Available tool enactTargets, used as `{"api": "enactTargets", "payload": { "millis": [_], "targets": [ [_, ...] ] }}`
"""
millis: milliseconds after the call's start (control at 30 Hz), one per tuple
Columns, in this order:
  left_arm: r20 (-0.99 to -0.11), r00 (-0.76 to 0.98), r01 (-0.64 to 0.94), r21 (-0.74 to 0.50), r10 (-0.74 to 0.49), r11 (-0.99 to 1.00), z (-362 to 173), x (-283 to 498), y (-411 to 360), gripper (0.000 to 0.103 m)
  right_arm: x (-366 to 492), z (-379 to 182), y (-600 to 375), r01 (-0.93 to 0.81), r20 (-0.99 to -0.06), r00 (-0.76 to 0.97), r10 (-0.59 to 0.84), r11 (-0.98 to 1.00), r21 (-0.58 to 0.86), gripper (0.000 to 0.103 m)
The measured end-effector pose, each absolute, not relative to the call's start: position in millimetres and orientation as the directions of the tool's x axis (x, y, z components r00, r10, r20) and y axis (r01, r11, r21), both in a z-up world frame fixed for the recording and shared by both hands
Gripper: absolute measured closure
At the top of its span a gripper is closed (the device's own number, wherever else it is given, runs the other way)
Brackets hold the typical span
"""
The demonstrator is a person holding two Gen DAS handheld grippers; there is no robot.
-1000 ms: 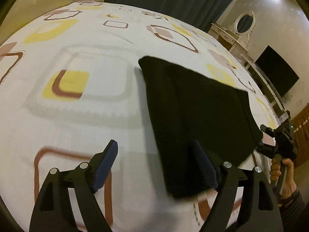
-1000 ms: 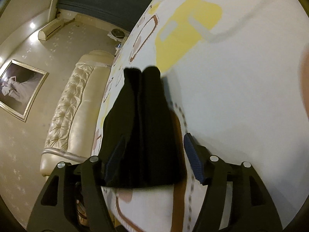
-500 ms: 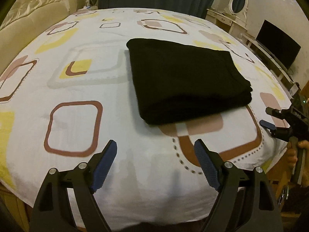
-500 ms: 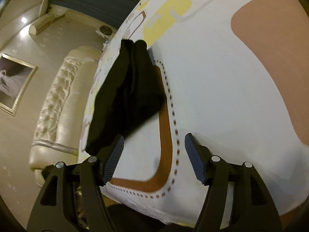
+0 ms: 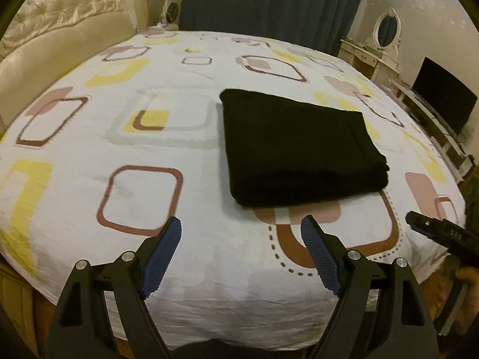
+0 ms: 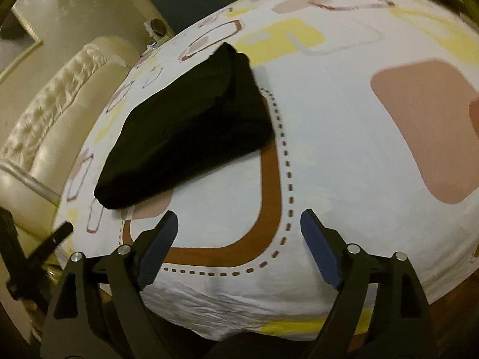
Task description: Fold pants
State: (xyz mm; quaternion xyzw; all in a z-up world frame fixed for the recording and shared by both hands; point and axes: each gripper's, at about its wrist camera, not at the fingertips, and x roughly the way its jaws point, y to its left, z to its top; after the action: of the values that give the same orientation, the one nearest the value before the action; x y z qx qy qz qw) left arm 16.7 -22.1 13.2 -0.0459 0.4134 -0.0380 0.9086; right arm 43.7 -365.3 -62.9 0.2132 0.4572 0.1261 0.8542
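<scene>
The black pants (image 5: 299,146) lie folded in a neat rectangle on the bed (image 5: 119,137), right of its middle. They also show in the right wrist view (image 6: 191,125) as a stacked dark bundle. My left gripper (image 5: 241,230) is open and empty, held back above the bed's near edge, apart from the pants. My right gripper (image 6: 239,224) is open and empty, also near the bed's edge, short of the pants. The right gripper's tip shows in the left wrist view (image 5: 425,224) at the far right.
The bed sheet is white with yellow, brown and pink squares. A padded cream headboard (image 5: 60,30) stands at the left. A dark curtain (image 5: 269,3) hangs behind. A dresser with an oval mirror (image 5: 386,30) and a TV (image 5: 443,101) stand at the right.
Both grippers have drawn back from the pants toward the bed's near edge and risen. The folded pants stay where they lie.
</scene>
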Motion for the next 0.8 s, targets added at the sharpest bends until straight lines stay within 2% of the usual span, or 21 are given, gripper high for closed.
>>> {"api": "enactTargets", "payload": {
  "millis": [167,300,433,800],
  "targets": [
    [-0.738,0.669,0.01,-0.108,-0.087,0.994,14,16,-20,0.022,40,-54,-348,-0.081,-0.742,0.569,0.355,0.922,0.379,0.016],
    [-0.725,0.685,-0.004,-0.105,-0.074,0.994,13,16,-18,0.018,38,-49,-344,-0.097,-0.735,0.593,0.33,0.935,0.342,0.012],
    [-0.726,0.684,0.009,-0.087,-0.07,0.996,12,16,-21,0.018,37,-47,-342,-0.097,-0.729,0.613,0.305,0.945,0.314,0.009],
    [-0.712,0.697,0.049,-0.073,-0.086,0.996,15,12,-31,0.017,37,-51,-342,-0.102,-0.731,0.613,0.299,0.948,0.302,0.008]
  ]
}}
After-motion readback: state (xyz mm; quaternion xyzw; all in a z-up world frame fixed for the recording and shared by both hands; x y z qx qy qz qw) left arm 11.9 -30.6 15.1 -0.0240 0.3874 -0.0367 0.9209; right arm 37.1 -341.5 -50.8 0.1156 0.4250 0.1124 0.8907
